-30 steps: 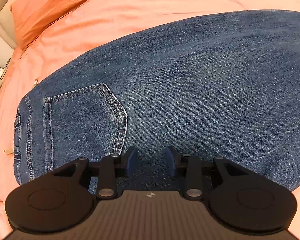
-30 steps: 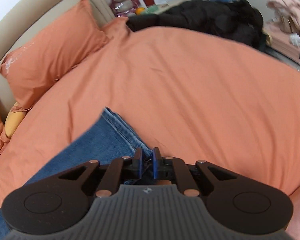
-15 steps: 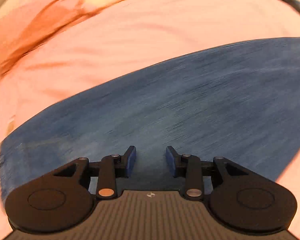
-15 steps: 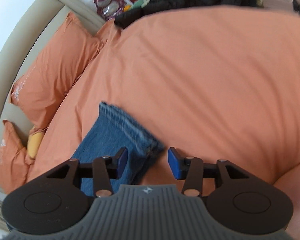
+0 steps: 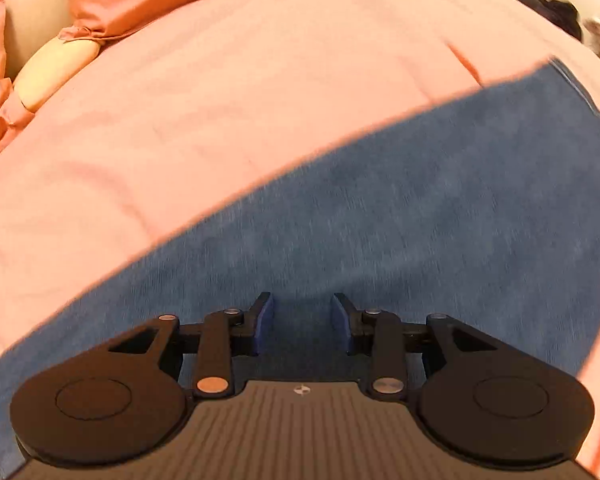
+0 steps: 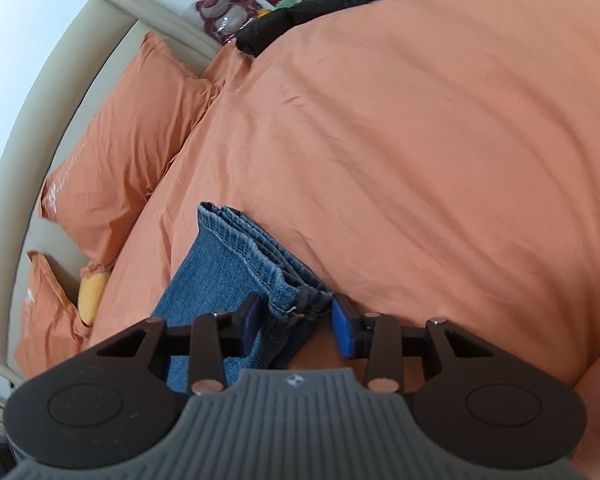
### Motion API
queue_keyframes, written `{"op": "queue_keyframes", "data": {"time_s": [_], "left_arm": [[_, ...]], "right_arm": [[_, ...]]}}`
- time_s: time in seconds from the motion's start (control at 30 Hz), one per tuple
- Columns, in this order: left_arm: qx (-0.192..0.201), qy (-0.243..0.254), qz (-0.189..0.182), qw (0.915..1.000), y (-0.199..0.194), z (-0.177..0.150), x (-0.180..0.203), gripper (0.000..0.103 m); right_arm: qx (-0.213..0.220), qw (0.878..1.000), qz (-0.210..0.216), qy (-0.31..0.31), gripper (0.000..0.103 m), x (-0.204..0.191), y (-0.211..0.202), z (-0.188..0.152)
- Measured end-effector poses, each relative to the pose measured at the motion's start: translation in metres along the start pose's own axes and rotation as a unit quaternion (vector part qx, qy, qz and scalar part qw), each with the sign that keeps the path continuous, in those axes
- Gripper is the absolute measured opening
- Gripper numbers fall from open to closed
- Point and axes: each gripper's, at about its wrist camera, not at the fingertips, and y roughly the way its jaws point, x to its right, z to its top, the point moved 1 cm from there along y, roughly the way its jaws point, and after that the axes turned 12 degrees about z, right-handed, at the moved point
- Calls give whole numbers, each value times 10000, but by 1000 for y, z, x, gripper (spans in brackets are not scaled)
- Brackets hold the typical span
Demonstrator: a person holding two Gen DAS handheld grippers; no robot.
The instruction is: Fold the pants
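My right gripper [image 6: 294, 322] is spread, its pads either side of the stacked hems of the jeans [image 6: 236, 264], positioned to take all layers in one pinch. My left gripper [image 5: 302, 322] is also spread and holds nothing, low over the leg denim [image 5: 400, 208]. The jeans lie flat on the orange duvet [image 6: 440, 140], legs stacked, ready for the lengthwise fold.

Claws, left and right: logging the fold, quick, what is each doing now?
Left claw: open, empty, over the jeans.
Right claw: open, astride the jeans' hem, not gripping.
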Motion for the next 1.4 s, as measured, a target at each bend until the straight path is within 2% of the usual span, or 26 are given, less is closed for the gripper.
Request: {"op": "queue_keyframes", "data": {"time_s": [0.07,0.2,0.3,0.37,0.43,0.5,0.57,0.63,0.73,0.77,0.8,0.83,0.9,0.97,1.1,1.2,1.23,1.27,1.3,1.4], "left_arm": [[32,-159,88,9998,11,18,-7,39],[-160,-504,74,9986,36,52,-15,38],[-91,-439,169,9989,36,62,-15,38],[-60,-231,135,9996,32,69,-14,38],[45,240,-43,9997,24,74,-11,40],[254,699,-71,9972,14,75,-10,51],[293,1034,-222,9940,9,74,-7,56],[248,1231,-342,9915,13,76,-1,56],[150,1443,-282,9890,24,74,9,56],[113,1452,-286,9889,31,73,11,54],[92,1406,-308,9895,35,71,11,48],[61,1306,-418,9905,37,70,11,40],[86,1204,-490,9915,35,67,11,15],[152,1290,-278,9911,31,63,18,4],[438,1255,184,9910,18,63,29,0],[678,1059,288,9916,8,68,23,0],[842,945,423,9911,4,72,19,0],[844,805,451,9922,4,77,14,0],[726,693,314,9945,7,82,10,0],[569,827,116,9949,13,83,16,0]], "right_arm": [[-10,9999,-35,-108,36,-2,2,0],[-19,9997,-71,-216,36,-3,4,0],[-39,9993,-124,-351,36,-5,6,0],[-61,9986,-175,-494,36,-7,8,0],[-64,9984,-195,-532,36,-8,9,0],[-41,9986,-202,-494,36,-8,10,1],[-22,9987,-218,-468,36,-8,10,1],[-27,9983,-237,-523,36,-9,9,0],[-23,9983,-234,-526,36,-9,8,-1],[-23,9984,-226,-517,35,-9,7,-1],[-29,9984,-219,-517,35,-8,7,-1],[-39,9984,-216,-524,35,-8,7,0],[-43,9983,-218,-534,35,-8,8,0],[-41,9983,-228,-544,35,-8,9,0],[-30,9980,-262,-579,35,-11,8,0],[28,9976,-286,-633,28,-14,5,-1],[42,9975,-289,-651,26,-16,4,0],[50,9974,-299,-653,25,-17,4,0],[52,9974,-299,-650,25,-17,4,0],[0,9974,-327,-644,25,-14,6,0]]}}
